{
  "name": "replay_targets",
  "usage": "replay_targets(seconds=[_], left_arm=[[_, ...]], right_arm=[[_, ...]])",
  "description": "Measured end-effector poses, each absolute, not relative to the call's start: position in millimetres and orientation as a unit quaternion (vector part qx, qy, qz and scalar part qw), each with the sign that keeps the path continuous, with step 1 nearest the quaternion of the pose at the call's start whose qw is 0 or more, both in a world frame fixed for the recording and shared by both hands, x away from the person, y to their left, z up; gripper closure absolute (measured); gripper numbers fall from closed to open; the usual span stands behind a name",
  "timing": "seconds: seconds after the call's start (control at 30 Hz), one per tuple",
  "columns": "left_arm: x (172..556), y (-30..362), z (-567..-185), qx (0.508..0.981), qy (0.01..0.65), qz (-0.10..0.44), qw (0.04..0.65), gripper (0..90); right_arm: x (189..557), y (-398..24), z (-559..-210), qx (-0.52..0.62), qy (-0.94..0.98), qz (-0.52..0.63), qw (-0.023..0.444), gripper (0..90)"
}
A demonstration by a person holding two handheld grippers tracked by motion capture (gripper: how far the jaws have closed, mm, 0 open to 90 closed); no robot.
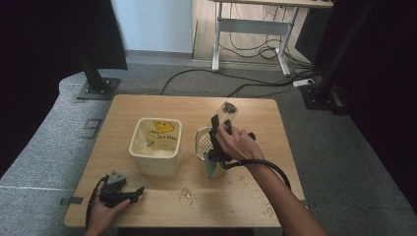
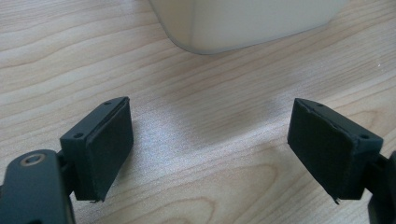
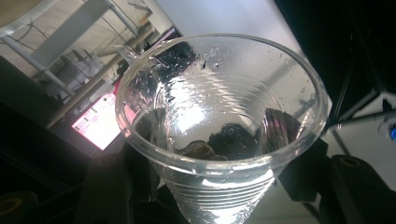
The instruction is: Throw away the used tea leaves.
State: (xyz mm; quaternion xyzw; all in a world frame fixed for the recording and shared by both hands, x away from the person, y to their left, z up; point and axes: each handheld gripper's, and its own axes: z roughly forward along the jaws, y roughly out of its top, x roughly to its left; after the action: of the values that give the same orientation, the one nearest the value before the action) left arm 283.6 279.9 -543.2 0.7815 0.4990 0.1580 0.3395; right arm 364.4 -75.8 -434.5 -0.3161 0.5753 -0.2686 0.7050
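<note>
Right now the right gripper [image 1: 220, 129] clamps a clear plastic cup [image 1: 226, 113] tilted above the strainer [image 1: 203, 141] beside the tub [image 1: 156, 146], left gripper [image 1: 129, 193] gaping idle on the table [image 1: 275, 118]; probably set it upright slowly, water droplets inside.

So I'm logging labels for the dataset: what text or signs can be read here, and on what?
Cream bin: a yellow smiley face and dark lettering on its liner, too small to read.
Pink-lit sign behind the clear plastic cup: too blurred to read.
Nothing else legible.
</note>
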Motion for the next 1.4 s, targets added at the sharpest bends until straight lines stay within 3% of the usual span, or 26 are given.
replay_targets(seconds=[0.43, 0.67, 0.8, 0.9, 1.03, 1.1, 1.2, 1.4], left_arm=[[283.6, 280.9, -543.1, 0.781, 0.499, 0.156, 0.341, 14.1], [284.1, 281.2, -543.0, 0.78, 0.5, 0.155, 0.342, 14.1], [283.4, 281.7, -542.8, 0.78, 0.5, 0.153, 0.343, 14.1], [283.7, 282.8, -543.0, 0.778, 0.502, 0.152, 0.346, 14.1], [285.2, 282.3, -542.7, 0.779, 0.503, 0.152, 0.343, 14.0], [284.4, 282.2, -543.0, 0.778, 0.503, 0.152, 0.345, 14.1], [284.2, 282.3, -542.7, 0.778, 0.503, 0.15, 0.345, 14.0], [284.8, 282.1, -542.9, 0.778, 0.503, 0.152, 0.344, 14.0]], right_arm=[[366.8, -75.3, -423.2, -0.311, 0.551, -0.291, 0.717, 45.2], [371.1, -75.4, -402.9, -0.254, 0.543, -0.285, 0.748, 45.4], [366.3, -73.7, -430.8, -0.314, 0.567, -0.288, 0.705, 45.5], [373.5, -79.9, -412.7, -0.253, 0.575, -0.281, 0.726, 45.3], [361.2, -75.3, -431.6, -0.324, 0.583, -0.273, 0.693, 45.3], [368.1, -75.2, -422.4, -0.28, 0.582, -0.271, 0.714, 44.7], [362.6, -73.6, -431.4, -0.319, 0.583, -0.273, 0.696, 44.8], [364.3, -78.6, -426.9, -0.3, 0.582, -0.271, 0.705, 44.6]])
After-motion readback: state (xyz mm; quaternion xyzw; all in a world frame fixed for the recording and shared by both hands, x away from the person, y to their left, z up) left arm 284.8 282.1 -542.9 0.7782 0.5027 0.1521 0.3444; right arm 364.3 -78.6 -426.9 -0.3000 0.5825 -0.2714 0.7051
